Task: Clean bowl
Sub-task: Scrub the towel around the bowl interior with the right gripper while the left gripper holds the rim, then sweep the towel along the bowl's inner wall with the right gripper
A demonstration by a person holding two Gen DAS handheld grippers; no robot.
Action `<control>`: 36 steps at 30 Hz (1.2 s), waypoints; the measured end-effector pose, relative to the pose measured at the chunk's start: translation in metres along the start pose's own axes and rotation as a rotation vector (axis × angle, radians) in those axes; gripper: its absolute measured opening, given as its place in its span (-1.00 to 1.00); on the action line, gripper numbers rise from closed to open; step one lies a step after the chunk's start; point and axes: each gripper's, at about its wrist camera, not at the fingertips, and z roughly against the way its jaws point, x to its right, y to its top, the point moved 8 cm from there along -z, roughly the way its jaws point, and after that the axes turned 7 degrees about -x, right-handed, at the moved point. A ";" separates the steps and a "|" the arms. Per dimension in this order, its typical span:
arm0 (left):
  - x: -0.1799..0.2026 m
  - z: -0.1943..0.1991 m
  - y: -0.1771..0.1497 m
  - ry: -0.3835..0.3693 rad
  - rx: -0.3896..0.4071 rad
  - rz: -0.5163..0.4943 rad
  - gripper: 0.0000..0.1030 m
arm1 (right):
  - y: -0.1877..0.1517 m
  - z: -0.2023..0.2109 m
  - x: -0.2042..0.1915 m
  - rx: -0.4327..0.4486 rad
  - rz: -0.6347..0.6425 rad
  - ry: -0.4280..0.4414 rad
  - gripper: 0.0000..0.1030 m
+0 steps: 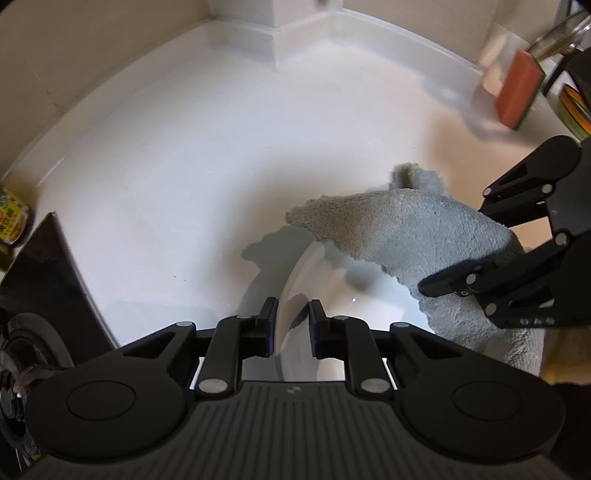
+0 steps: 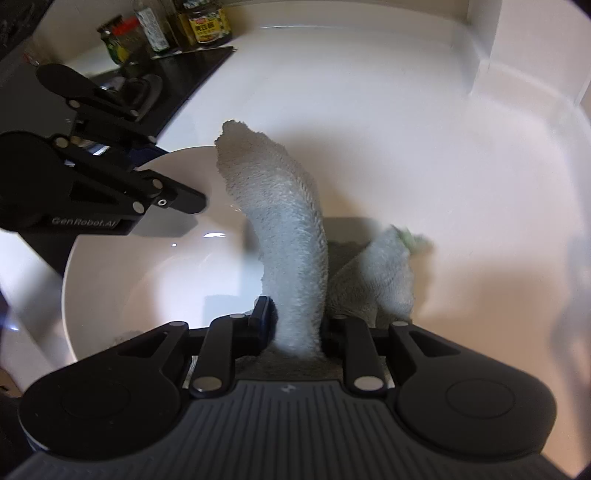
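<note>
A white bowl [image 1: 369,306] [image 2: 147,277] stands tilted on the white counter [image 1: 166,147]. My left gripper [image 1: 291,321] [image 2: 166,173] is shut on its rim, one pad inside the bowl and one outside. My right gripper [image 2: 295,325] [image 1: 454,251] is shut on a grey fluffy cloth [image 2: 280,206] [image 1: 399,218]. The cloth sticks up between the fingers and droops over the bowl's right edge into its inside. More of the cloth is bunched under the right gripper, beside the bowl.
An orange sponge with a green back [image 1: 517,88] stands at the far right by a blurred clear container. Jars and bottles [image 2: 207,26] line the back left behind a black stove top [image 2: 184,74] [image 1: 48,266]. A white raised edge [image 1: 277,40] borders the counter.
</note>
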 end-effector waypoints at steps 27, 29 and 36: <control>0.012 -0.010 0.006 0.035 -0.038 0.025 -0.76 | -0.011 0.008 0.001 -0.029 0.001 -0.023 -0.70; 0.013 -0.008 0.000 0.023 -0.029 0.032 -0.75 | -0.020 0.007 -0.007 -0.026 0.004 -0.013 -0.67; 0.009 -0.007 0.007 -0.046 -0.070 -0.025 -0.69 | -0.007 0.000 -0.012 -0.043 0.197 -0.001 -0.65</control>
